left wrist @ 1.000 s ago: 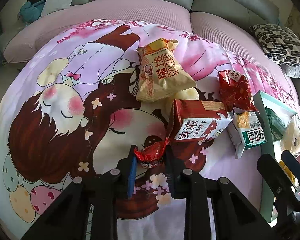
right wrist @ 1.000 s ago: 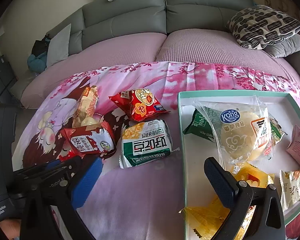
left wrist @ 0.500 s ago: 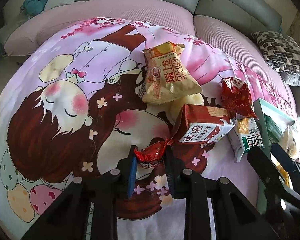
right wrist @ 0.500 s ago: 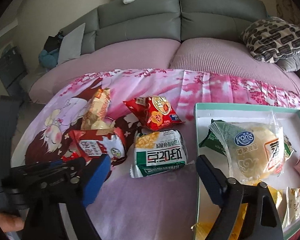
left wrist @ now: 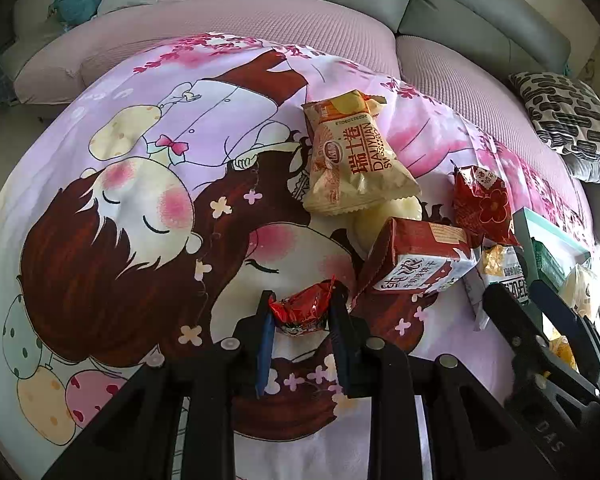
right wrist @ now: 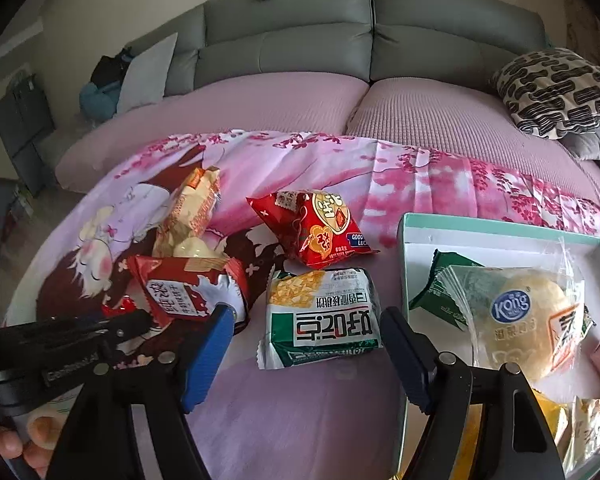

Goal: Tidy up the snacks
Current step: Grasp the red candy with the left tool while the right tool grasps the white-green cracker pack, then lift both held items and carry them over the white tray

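Right claw [right wrist: 306,334] narrower, still empty

"kong" on bun wrapper [right wrist: 516,312]

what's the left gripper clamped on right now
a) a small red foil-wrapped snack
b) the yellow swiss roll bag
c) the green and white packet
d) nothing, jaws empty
a: in the left wrist view the left gripper has its pads pressed on either side of the small red foil-wrapped snack, while the yellow swiss roll bag and the green and white packet lie untouched on the printed sheet.
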A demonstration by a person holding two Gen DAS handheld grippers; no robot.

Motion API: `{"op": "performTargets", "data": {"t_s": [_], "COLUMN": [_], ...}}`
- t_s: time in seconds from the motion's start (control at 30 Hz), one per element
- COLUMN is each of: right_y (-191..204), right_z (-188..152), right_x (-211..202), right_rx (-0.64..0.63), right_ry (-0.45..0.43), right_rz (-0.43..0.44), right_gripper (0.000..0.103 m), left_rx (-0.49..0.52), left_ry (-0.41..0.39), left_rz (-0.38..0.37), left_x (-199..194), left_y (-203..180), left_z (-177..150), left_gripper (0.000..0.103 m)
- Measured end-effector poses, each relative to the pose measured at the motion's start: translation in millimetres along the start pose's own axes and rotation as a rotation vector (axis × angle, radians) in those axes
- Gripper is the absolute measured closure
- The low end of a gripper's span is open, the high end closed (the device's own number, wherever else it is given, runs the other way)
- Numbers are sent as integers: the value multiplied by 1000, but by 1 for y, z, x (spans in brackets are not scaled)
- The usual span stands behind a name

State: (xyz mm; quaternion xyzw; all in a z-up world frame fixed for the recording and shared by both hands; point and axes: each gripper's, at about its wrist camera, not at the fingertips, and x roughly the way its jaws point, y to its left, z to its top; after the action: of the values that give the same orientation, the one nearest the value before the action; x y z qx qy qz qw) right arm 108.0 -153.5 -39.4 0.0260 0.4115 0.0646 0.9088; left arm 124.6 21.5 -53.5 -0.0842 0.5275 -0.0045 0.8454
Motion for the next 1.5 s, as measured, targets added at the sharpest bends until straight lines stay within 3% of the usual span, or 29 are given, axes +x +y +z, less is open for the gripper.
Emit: {"op": "performTargets", "data": {"t_s": [0.37,0.7,0.97,1.3,1.5], "right_y": [2,9,7,-1,-5], "right_z": [0,-5,-6,-5,-4], "right_x": [10,8,19,17,14], "right_rx": [-25,2,9,52,73], "right_ry": [14,43,48,37,27], "right_rz": [-49,65,-10,-30,-19], "right_gripper": [25,27,30,48,51], "left_rx": [-4,-3,-4,-3,10], "left_ry": [2,3,5,6,-10], "left_rz": [3,4,6,10,0], "left_x": [-1,-1,1,2,-1], "left_y": [3,3,3,3,0], "left_z": [-1,-1,-1,-1,-1], "left_gripper": [76,76,76,76,77]}}
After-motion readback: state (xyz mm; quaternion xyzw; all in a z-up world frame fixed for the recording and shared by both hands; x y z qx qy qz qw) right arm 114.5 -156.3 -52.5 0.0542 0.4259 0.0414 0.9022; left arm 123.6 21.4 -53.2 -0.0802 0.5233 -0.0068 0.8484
